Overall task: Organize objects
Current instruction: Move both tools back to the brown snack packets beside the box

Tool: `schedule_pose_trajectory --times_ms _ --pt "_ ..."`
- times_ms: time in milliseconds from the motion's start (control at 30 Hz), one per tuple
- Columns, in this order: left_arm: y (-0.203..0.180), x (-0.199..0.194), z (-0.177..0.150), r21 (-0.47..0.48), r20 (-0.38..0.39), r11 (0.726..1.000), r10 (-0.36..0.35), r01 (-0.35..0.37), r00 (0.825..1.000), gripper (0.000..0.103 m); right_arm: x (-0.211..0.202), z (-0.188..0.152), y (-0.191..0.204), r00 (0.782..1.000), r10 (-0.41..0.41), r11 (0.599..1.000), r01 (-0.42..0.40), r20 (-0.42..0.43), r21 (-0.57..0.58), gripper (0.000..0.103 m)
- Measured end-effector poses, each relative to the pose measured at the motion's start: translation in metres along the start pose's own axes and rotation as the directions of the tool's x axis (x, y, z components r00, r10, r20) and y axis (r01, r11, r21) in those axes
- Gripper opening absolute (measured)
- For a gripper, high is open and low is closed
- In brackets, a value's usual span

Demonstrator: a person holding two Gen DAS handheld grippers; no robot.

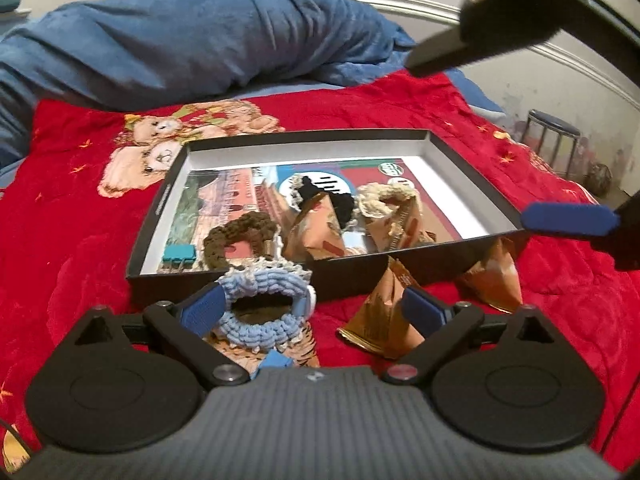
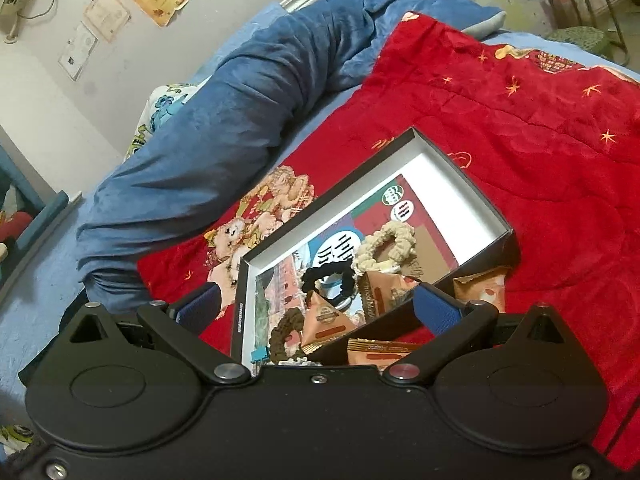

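Note:
A shallow black box (image 1: 360,132) with white walls lies on the red quilt. It holds a brown scrunchie (image 1: 236,236), a black scrunchie (image 1: 320,196), a cream scrunchie (image 1: 384,196), two brown snack packets and a teal clip (image 1: 179,254). My left gripper (image 1: 316,304) is open just in front of the box, with a light blue scrunchie (image 1: 266,304) against its left finger. A tan packet (image 1: 386,312) lies between the fingers. My right gripper (image 2: 320,308) is open above the box (image 2: 464,168). It also shows in the left wrist view (image 1: 568,220).
Another tan packet (image 1: 496,280) lies by the box's right corner. A rolled blue blanket (image 1: 200,40) lies behind the red quilt (image 1: 80,220). A stool (image 1: 554,140) stands on the floor to the right. A tiger-print item (image 1: 296,348) lies under the blue scrunchie.

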State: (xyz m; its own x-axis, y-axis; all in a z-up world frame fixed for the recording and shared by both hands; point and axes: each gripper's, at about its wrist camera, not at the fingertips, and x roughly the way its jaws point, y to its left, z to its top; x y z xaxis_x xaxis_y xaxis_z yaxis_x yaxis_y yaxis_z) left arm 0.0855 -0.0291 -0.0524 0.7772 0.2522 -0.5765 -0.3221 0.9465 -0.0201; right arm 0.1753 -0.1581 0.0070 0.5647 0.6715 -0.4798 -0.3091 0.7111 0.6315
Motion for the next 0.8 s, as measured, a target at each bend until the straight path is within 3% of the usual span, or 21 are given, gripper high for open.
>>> schedule_pose_trajectory --times_ms 300,800 --pt "-0.0039 -0.0091 -0.003 0.045 0.015 0.999 0.005 -0.006 1.0 0.1 -0.0066 0.0017 0.0029 0.998 -0.05 0.998 0.051 0.023 -0.037 0.103" --pt "0.0019 -0.0088 -0.0013 0.012 0.008 1.0 0.004 -0.004 1.0 0.1 -0.0008 -0.0002 0.0058 0.999 -0.036 0.999 0.036 0.007 -0.039 0.103"
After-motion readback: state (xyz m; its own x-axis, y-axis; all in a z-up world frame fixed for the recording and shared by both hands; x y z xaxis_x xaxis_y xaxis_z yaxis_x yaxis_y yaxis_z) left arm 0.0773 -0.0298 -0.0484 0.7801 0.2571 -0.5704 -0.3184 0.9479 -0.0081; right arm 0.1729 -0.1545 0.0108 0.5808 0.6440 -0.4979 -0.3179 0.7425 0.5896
